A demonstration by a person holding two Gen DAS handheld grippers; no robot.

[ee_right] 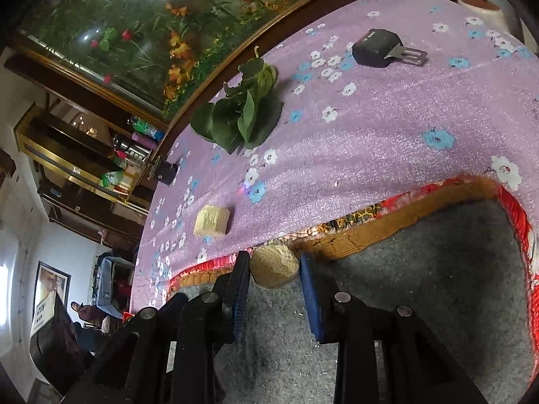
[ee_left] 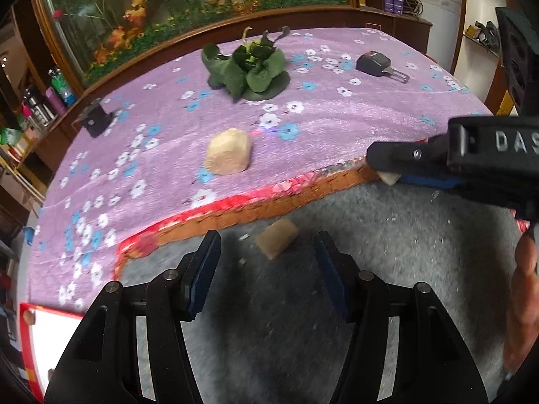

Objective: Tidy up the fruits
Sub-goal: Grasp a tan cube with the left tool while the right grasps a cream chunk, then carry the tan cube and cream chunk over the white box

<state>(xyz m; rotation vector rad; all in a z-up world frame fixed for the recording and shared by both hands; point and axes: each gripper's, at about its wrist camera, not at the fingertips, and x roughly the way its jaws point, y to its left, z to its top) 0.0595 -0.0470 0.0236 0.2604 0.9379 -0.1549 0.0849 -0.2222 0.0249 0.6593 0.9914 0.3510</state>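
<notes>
Left wrist view — tan chunk (ee_left: 277, 237) lies diagonally between parted left tongs (ee_left: 267, 271).

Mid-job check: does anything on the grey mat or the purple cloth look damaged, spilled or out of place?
Yes. Pale crumbs are scattered over the grey mat, and the tan piece between the right gripper fingers has a ragged, broken-looking edge. Another tan chunk lies loose on the mat ahead of the left gripper.
</notes>
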